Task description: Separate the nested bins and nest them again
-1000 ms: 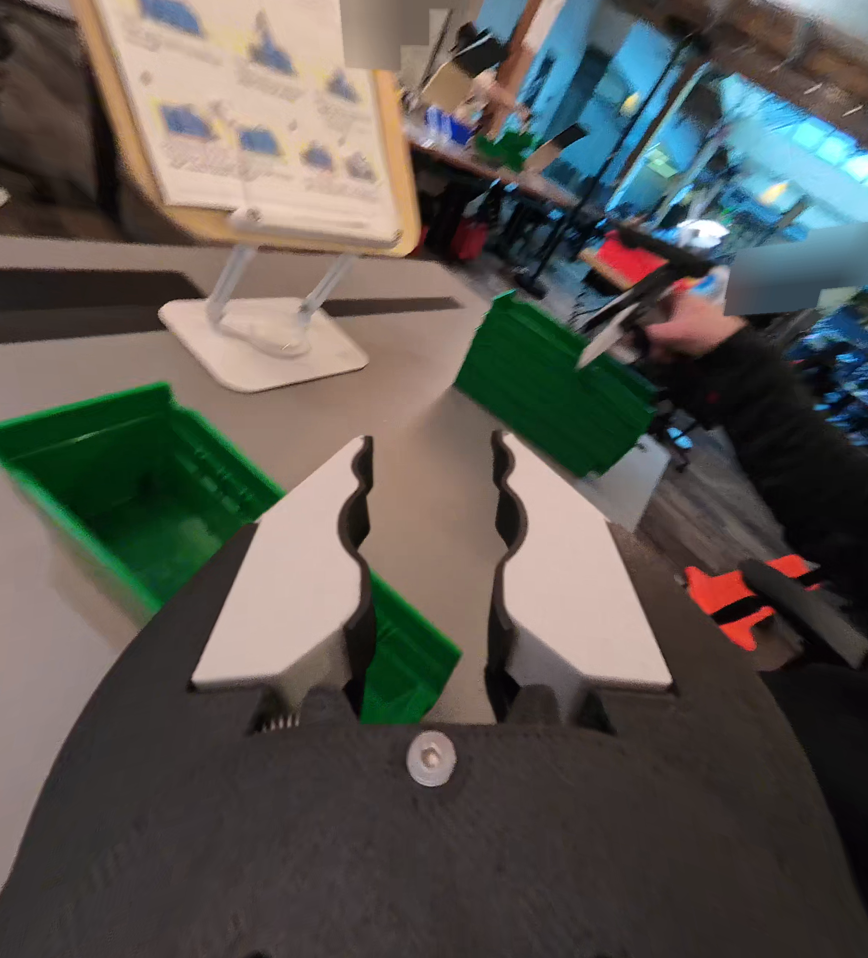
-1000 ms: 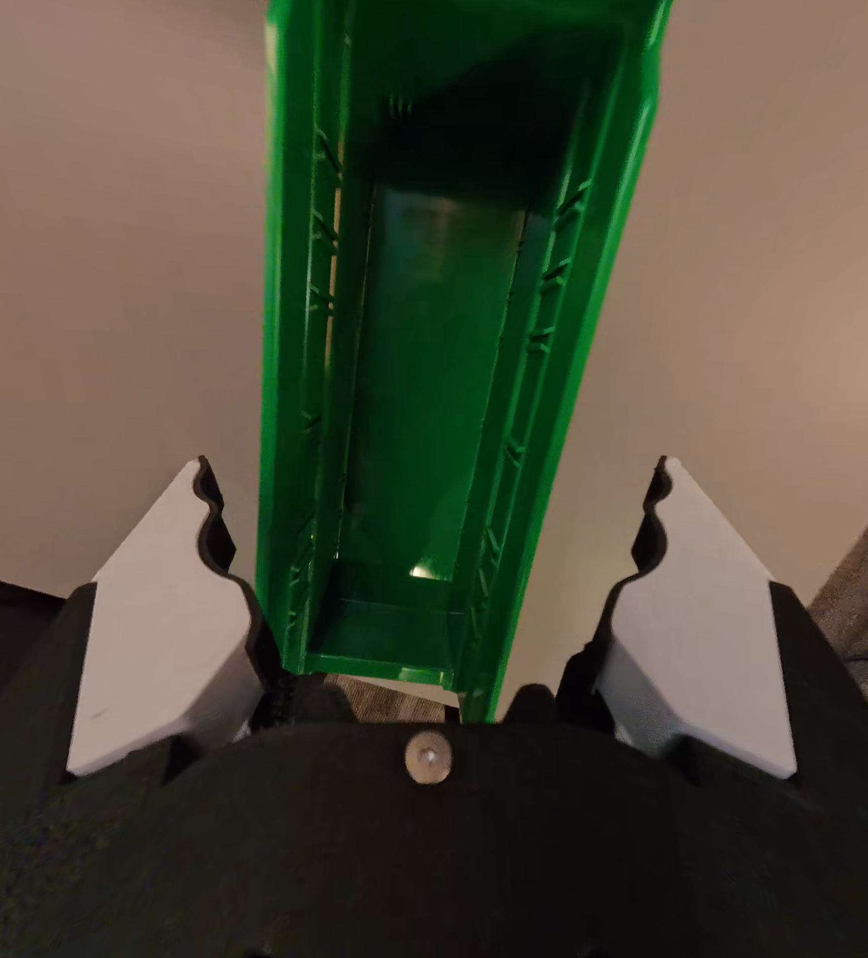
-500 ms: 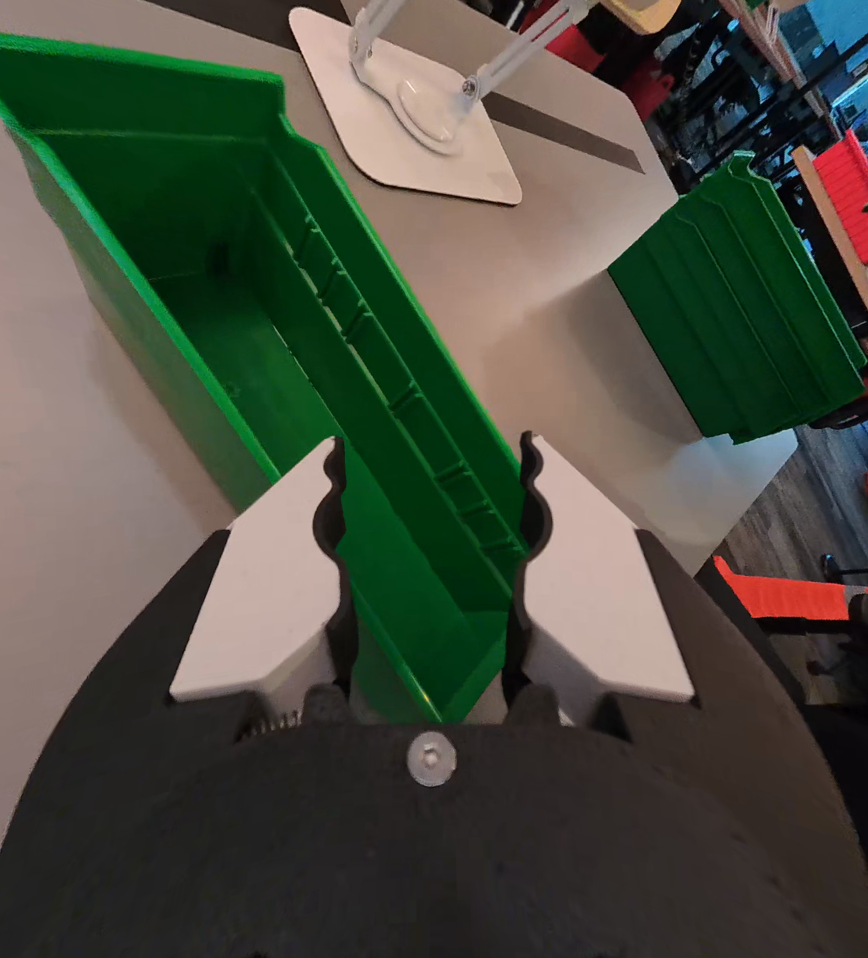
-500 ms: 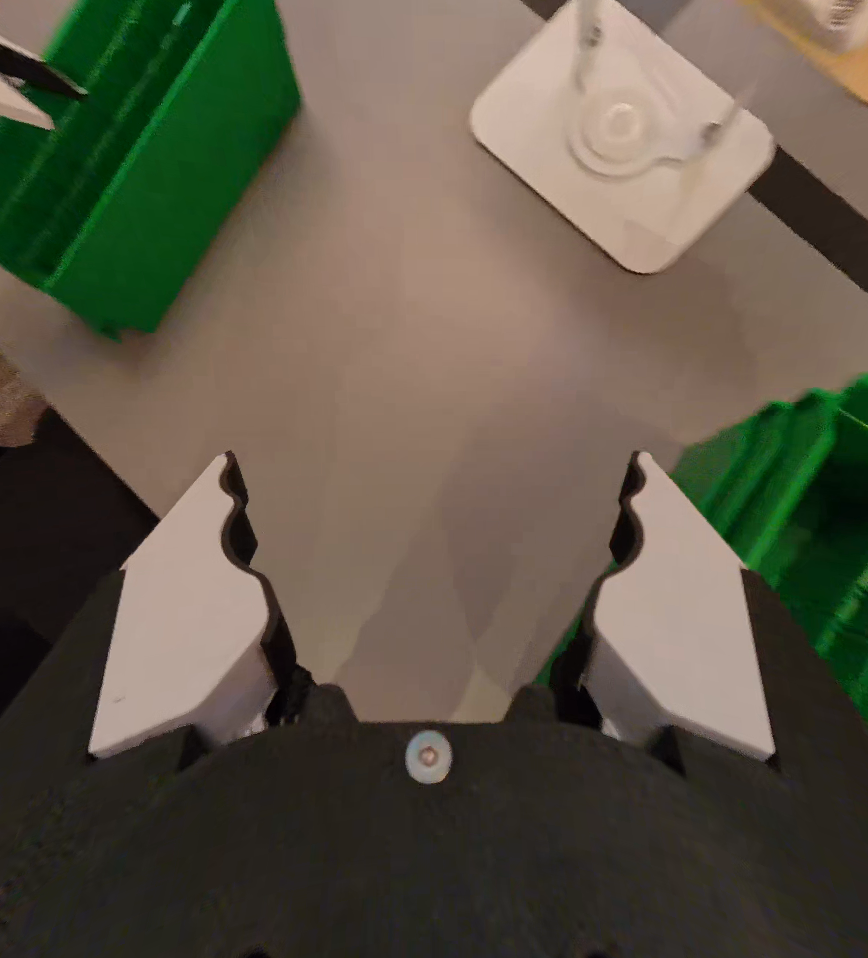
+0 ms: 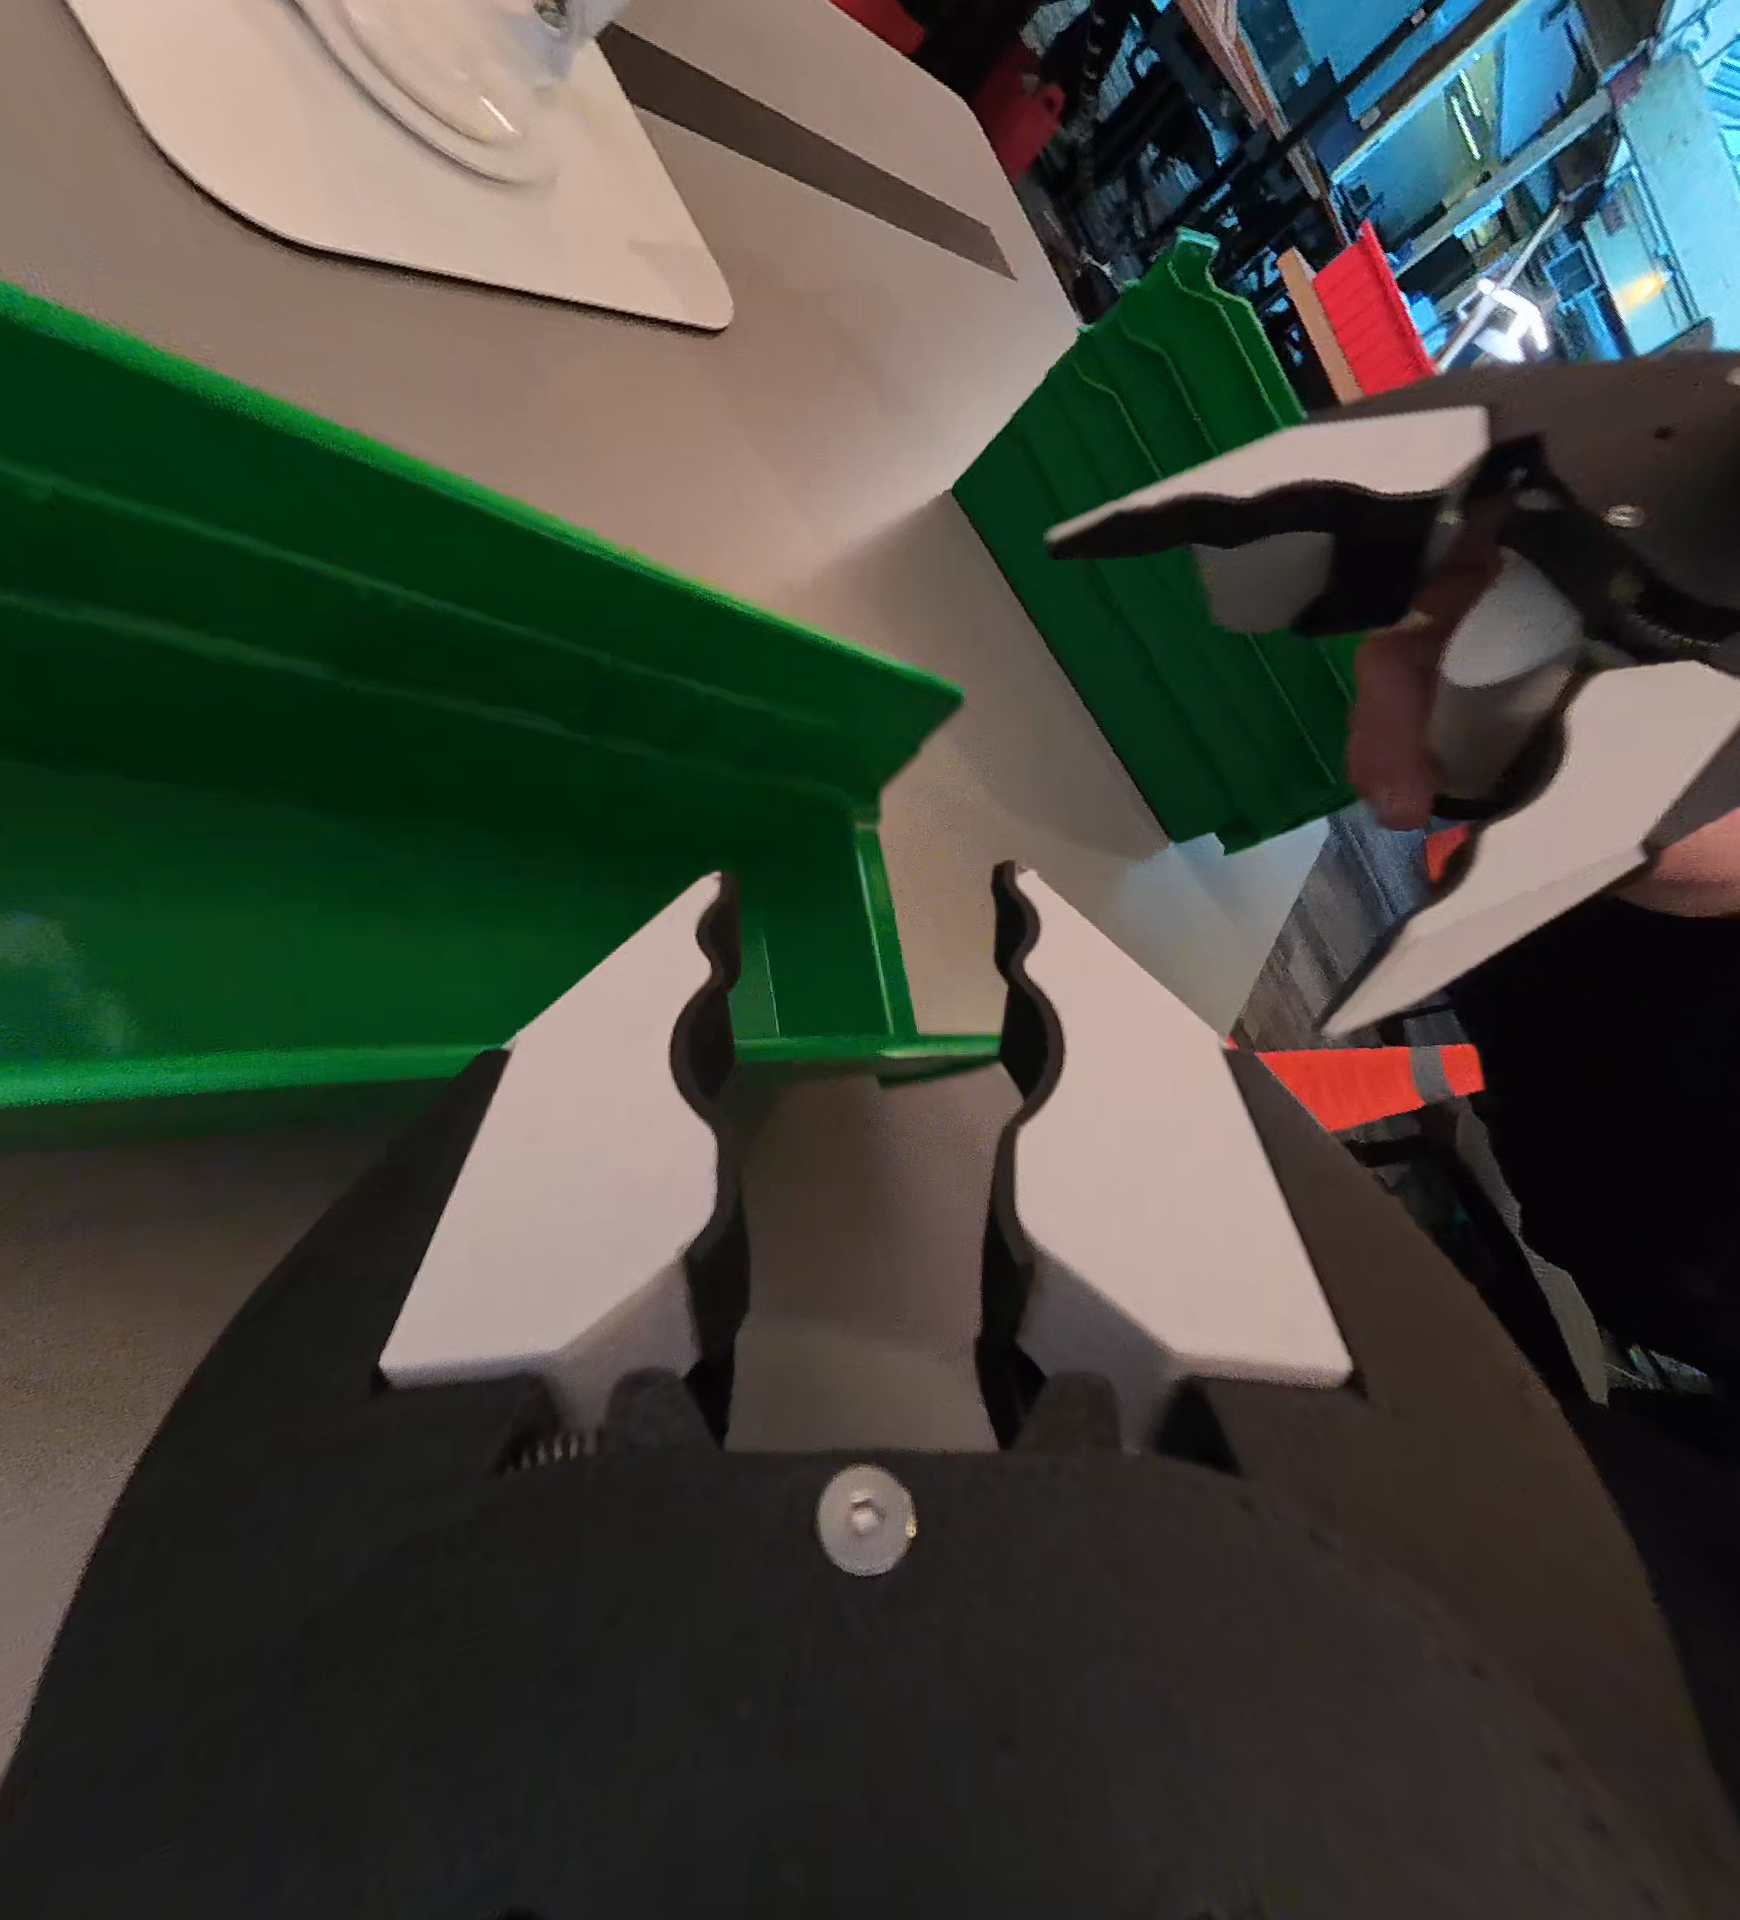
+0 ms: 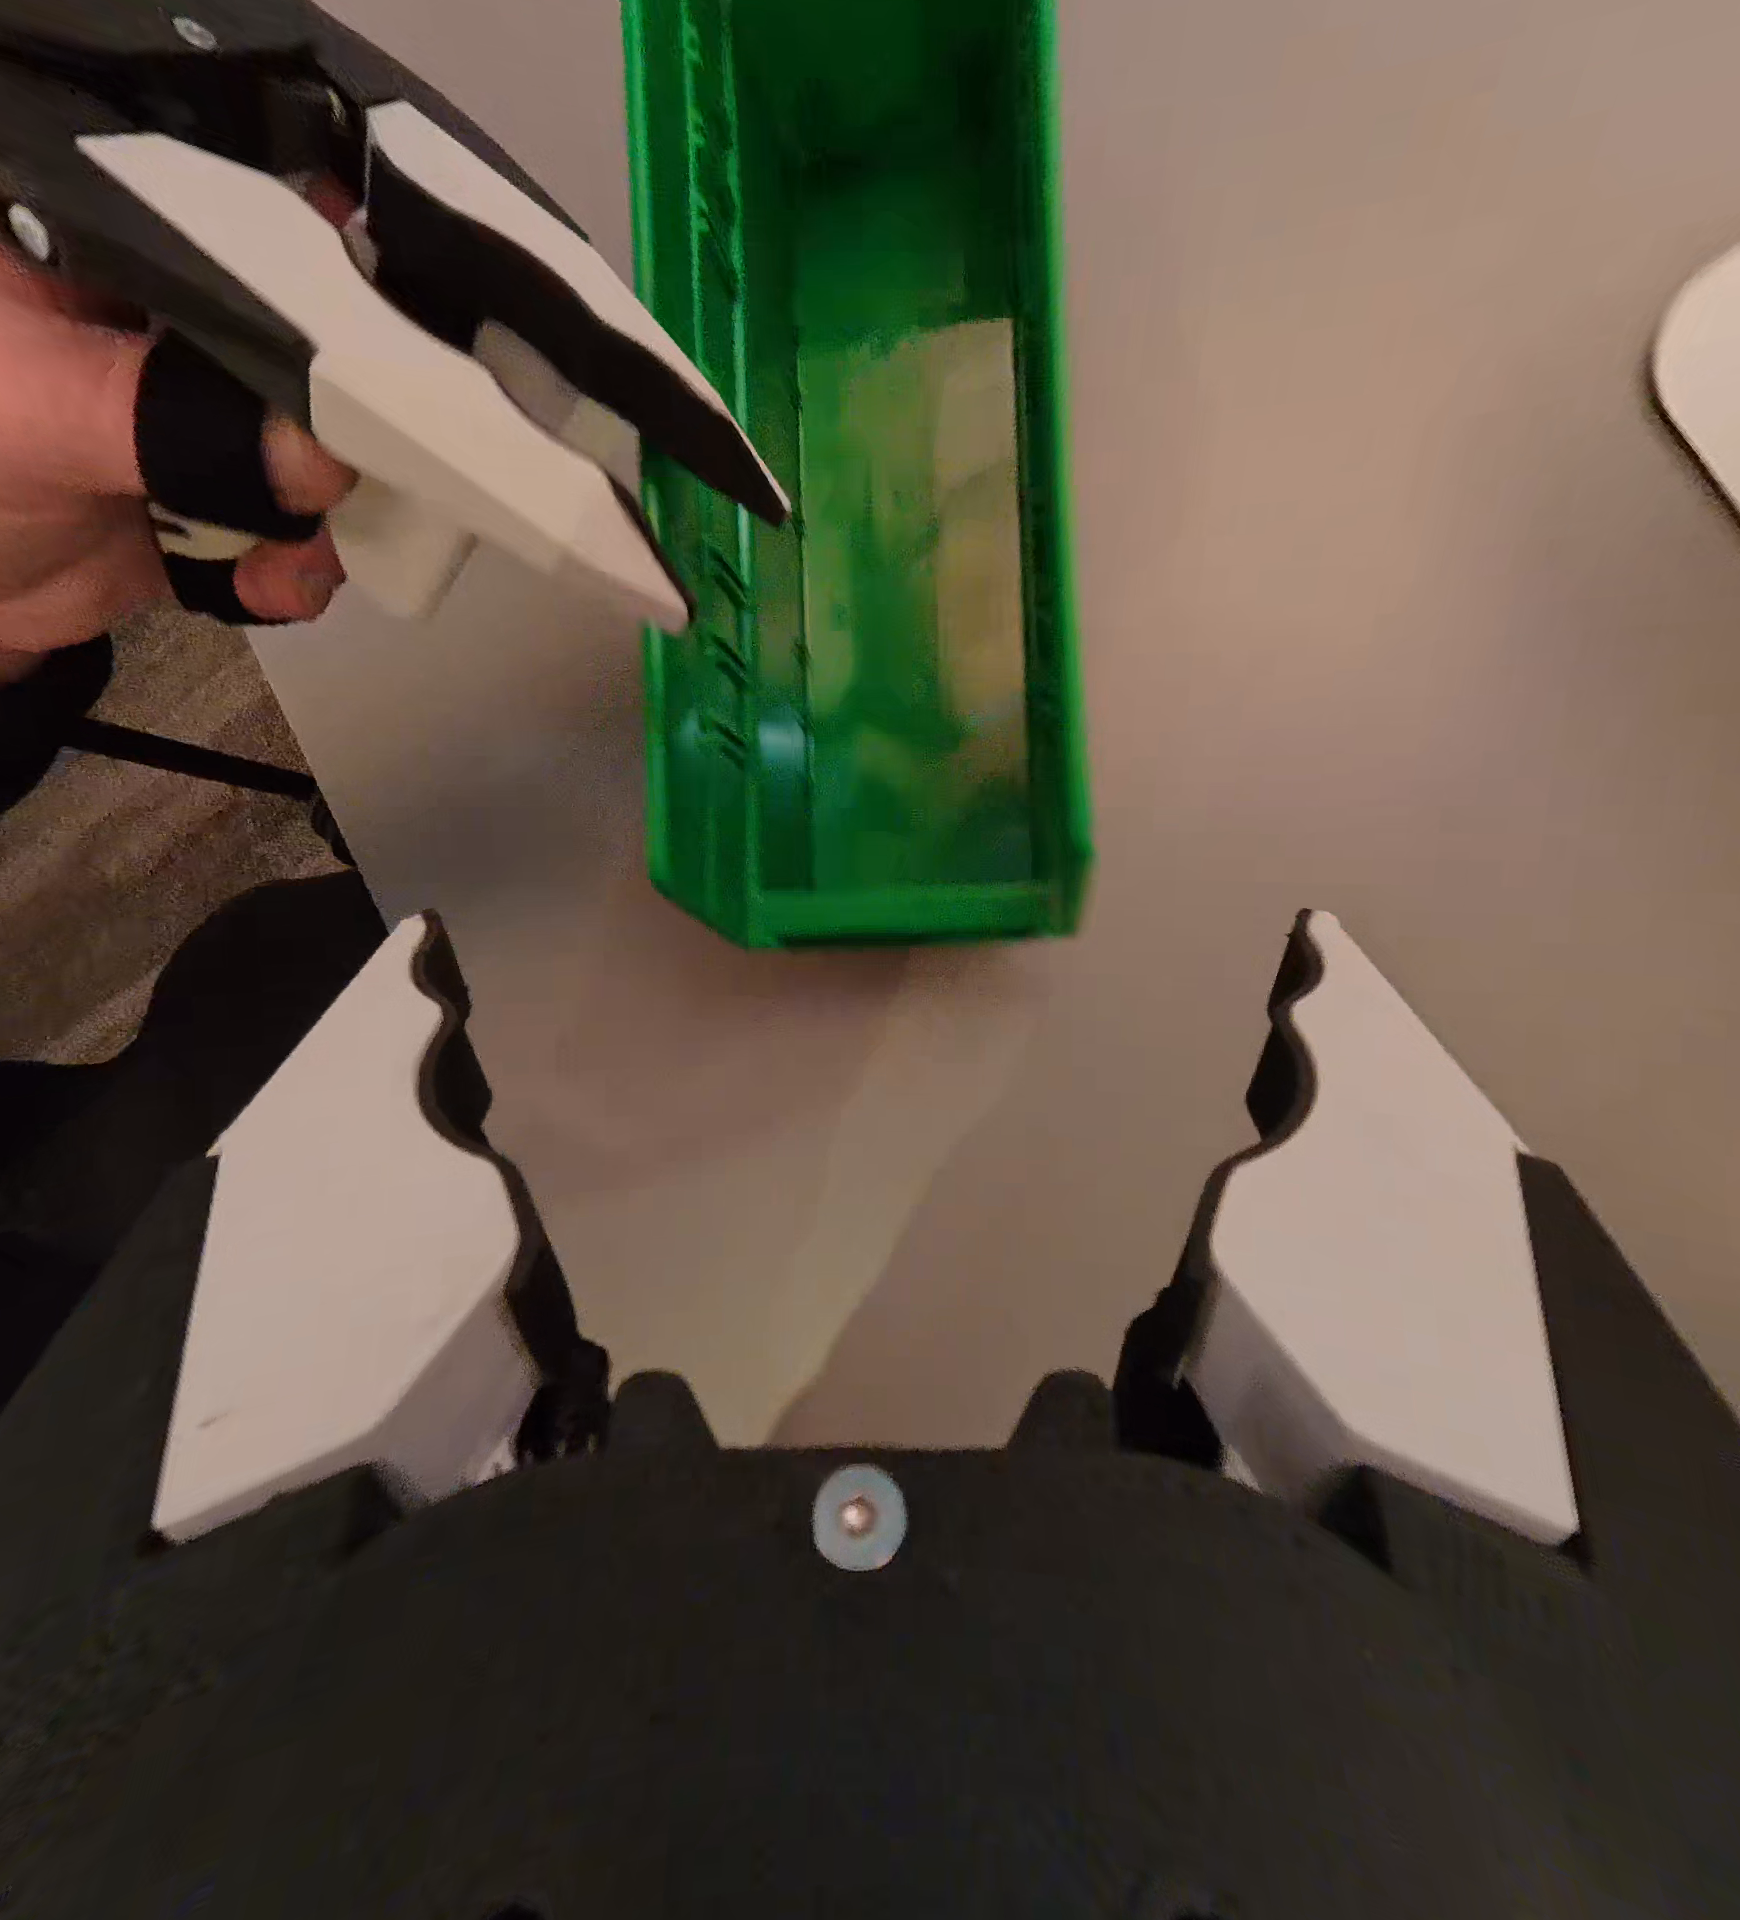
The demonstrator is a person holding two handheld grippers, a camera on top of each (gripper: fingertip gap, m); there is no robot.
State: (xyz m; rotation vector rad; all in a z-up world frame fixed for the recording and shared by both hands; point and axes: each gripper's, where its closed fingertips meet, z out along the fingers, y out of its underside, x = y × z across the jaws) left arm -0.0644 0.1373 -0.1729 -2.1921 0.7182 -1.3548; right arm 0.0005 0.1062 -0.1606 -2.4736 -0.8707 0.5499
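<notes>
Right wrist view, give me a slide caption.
Open right gripper above a green bin; left gripper at its side wall.

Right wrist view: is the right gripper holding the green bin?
No. The right gripper is open and empty, and the green bin sits on the table ahead of its fingers.

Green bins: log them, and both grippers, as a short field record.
single bin: on the table, opening up, apart from the stack
nested stack: several bins together near the table edge
left gripper: open, fingers at the single bin's side wall
right gripper: open, empty, short of the single bin
white stand base: on the table beyond the bins
</notes>
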